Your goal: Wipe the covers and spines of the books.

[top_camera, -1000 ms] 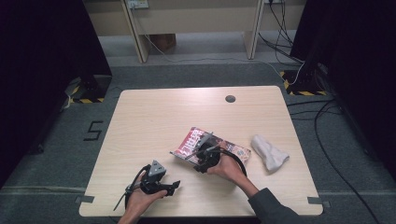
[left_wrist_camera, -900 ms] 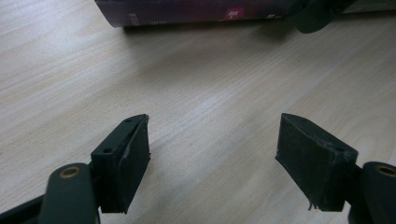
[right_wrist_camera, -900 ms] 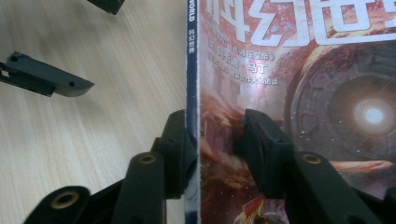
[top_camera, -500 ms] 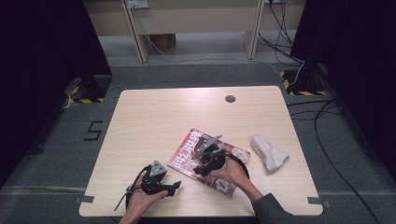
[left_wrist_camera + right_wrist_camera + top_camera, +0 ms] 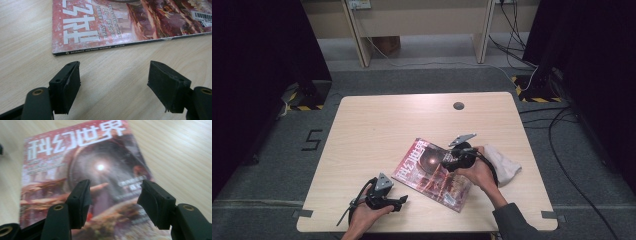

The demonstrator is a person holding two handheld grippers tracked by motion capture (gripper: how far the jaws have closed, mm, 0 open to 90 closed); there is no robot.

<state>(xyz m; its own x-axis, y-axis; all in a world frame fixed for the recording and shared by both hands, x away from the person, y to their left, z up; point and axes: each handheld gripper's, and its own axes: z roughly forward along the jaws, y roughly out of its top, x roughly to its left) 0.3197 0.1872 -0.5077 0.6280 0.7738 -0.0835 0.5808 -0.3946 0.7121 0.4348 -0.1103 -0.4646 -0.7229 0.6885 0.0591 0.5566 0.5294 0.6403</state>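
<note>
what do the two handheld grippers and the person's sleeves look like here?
Both are black two-jaw tools. The left gripper has blocky black pads, a grey three-cornered plate and a trailing black cable. The right gripper has the same plate, raised, and a looping cable. A dark grey sleeve covers the right forearm.

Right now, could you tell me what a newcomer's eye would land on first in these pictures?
The red science fiction magazine lying flat and askew near the table's front edge. The right tool hovers over its cover, jaws just opened with nothing between them. A crumpled white cloth lies just to the right.
</note>
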